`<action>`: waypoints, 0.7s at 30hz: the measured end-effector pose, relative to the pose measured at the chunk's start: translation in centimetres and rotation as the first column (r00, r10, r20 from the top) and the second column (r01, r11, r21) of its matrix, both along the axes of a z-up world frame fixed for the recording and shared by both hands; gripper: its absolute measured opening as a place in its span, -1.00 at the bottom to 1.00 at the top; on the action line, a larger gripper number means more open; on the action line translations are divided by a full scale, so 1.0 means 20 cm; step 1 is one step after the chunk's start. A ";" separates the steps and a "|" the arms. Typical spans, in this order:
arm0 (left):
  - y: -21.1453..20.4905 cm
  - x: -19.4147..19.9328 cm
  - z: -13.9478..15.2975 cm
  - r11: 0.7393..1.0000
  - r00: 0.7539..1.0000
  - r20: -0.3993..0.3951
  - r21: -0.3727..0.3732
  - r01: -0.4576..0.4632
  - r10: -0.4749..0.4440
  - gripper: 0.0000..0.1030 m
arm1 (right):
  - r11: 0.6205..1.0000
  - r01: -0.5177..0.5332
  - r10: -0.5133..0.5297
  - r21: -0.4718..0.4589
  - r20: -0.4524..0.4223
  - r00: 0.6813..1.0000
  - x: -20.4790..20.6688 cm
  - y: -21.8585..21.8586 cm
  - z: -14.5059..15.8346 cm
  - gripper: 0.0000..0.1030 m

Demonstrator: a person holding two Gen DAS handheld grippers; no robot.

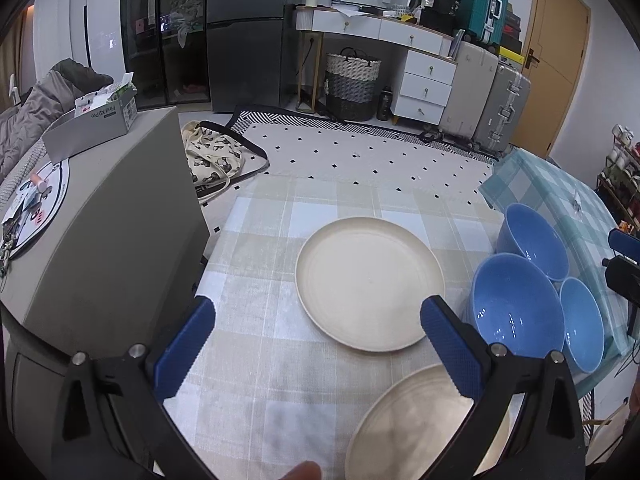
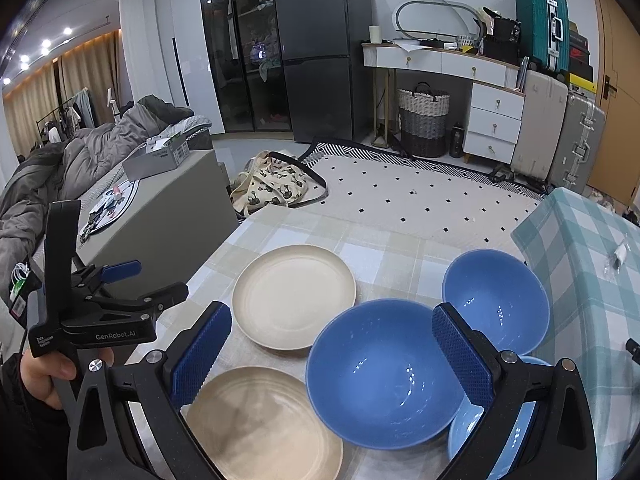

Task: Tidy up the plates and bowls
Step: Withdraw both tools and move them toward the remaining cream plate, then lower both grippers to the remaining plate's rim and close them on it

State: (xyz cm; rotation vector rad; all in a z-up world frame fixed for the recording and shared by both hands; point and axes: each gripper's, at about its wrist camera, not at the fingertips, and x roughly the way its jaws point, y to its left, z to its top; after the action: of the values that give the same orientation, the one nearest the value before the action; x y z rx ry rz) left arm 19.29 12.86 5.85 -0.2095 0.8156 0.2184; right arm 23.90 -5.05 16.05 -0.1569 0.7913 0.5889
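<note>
Both tongs wide, empty: slide left tongs (image 1: 316, 344) under near plate (image 1: 420, 420) rim, stack onto far plate (image 1: 368, 280).

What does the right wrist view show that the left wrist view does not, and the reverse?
Only the right wrist view shows the left gripper from outside, held in a hand, plus curtains and ceiling lights. Only the left wrist view shows a cluttered rack at the right edge. Both show two cream plates, three blue bowls, the checked tablecloth, the fridge and suitcases.
</note>
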 end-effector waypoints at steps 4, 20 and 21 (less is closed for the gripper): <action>0.03 0.06 0.00 1.000 1.000 -0.007 -0.009 -0.005 0.005 1.00 | 1.000 -0.007 0.006 -0.024 -0.014 1.000 0.10 0.04 0.02 0.98; 0.17 0.25 -0.21 0.994 0.992 -0.092 -0.063 -0.089 0.083 1.00 | 0.994 -0.047 0.035 -0.095 -0.115 0.993 0.43 0.18 -0.18 0.98; 0.17 0.26 -0.23 0.994 0.991 -0.101 -0.067 -0.090 0.083 1.00 | 0.994 -0.047 0.035 -0.103 -0.119 0.992 0.45 0.20 -0.20 0.98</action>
State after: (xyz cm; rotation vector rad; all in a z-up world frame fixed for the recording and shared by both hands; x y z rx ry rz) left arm 24.58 16.34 1.29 -0.3037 0.9141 0.2826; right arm 32.93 -1.12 12.11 -0.2377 0.9351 0.5993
